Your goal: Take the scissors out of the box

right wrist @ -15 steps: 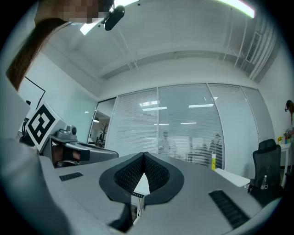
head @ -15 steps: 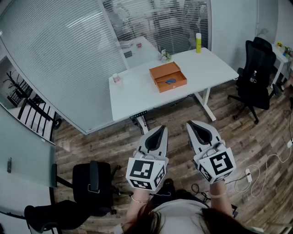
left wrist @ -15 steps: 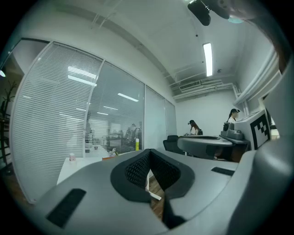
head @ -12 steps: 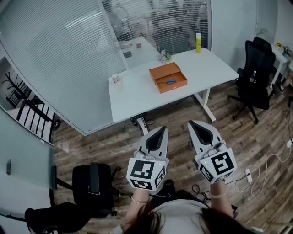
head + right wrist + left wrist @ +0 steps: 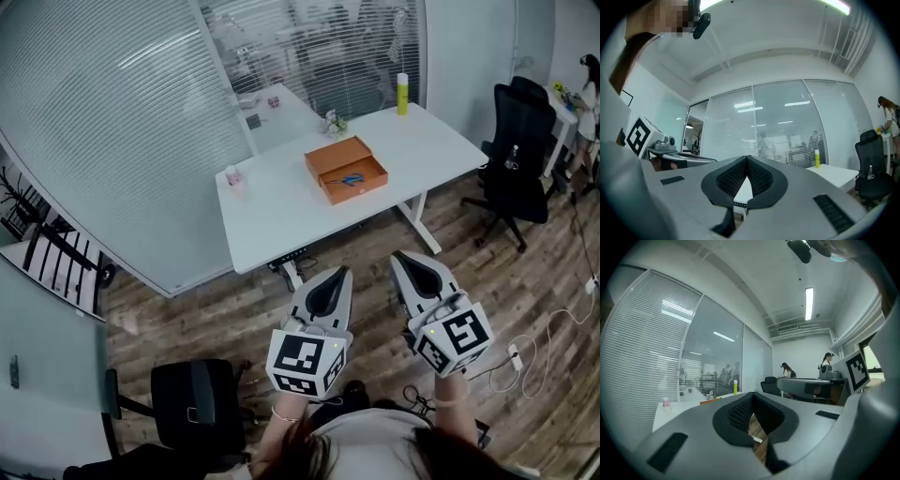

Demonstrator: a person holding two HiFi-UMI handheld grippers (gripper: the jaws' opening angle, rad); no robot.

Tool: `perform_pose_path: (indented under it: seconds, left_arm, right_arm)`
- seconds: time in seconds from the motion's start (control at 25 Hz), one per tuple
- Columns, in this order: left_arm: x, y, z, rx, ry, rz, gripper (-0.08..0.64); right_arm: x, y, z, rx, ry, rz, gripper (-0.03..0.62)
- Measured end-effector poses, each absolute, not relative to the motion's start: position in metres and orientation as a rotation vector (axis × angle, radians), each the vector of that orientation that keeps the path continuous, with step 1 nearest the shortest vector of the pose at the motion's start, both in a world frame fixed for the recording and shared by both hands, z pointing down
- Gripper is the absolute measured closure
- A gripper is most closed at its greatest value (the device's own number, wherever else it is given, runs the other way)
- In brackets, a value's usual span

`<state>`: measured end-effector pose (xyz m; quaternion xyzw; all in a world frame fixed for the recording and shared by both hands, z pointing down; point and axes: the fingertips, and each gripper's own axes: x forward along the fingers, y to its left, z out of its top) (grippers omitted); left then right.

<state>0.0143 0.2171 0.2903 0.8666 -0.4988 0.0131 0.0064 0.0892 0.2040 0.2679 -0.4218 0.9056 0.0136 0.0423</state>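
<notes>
An open orange box point(image 5: 345, 169) sits on a white table point(image 5: 281, 202) some way ahead of me. Blue-handled scissors point(image 5: 352, 179) lie inside it. My left gripper point(image 5: 337, 274) and right gripper point(image 5: 404, 258) are held side by side over the wooden floor, well short of the table, both pointing toward it. Both are shut and hold nothing. In the left gripper view the left gripper point(image 5: 751, 395) has its pads meeting, and an edge of the orange box point(image 5: 710, 401) shows beyond it. The right gripper point(image 5: 746, 158) is likewise closed in its own view.
A yellow bottle point(image 5: 402, 94) stands at the table's far right corner and a small pink cup point(image 5: 232, 175) at its left end. Black office chairs stand at right point(image 5: 514, 159) and lower left point(image 5: 192, 403). Cables point(image 5: 553, 342) lie on the floor. Glass walls with blinds stand behind.
The head view has shifted a little; both grippers sit slightly lower and further right in the picture. They stay shut and empty. The box and scissors have not moved.
</notes>
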Motion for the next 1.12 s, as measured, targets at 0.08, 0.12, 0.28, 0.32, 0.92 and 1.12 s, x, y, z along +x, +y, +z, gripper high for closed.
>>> perform_pose_path:
  seconds: [0.08, 0.12, 0.28, 0.32, 0.92, 1.12]
  left_arm:
    - [0.007, 0.208, 0.292, 2.724, -1.541, 0.040, 0.543]
    - [0.004, 0.204, 0.293, 2.728, -1.532, 0.037, 0.543]
    - [-0.008, 0.194, 0.300, 2.733, -1.484, 0.036, 0.543]
    - [-0.010, 0.191, 0.302, 2.735, -1.471, 0.035, 0.543]
    - [-0.005, 0.155, 0.312, 2.759, -1.378, 0.038, 0.543]
    - [-0.004, 0.132, 0.315, 2.758, -1.387, 0.041, 0.543]
  right_arm:
    - [0.080, 0.195, 0.268, -1.304, 2.759, 0.037, 0.565]
    - [0.076, 0.192, 0.268, -1.310, 2.753, 0.045, 0.565]
    - [0.066, 0.181, 0.274, -1.427, 2.749, 0.101, 0.565]
    - [0.065, 0.178, 0.275, -1.460, 2.747, 0.106, 0.565]
    - [0.058, 0.136, 0.279, -1.509, 2.738, 0.148, 0.565]
    - [0.060, 0.114, 0.284, -1.480, 2.730, 0.099, 0.565]
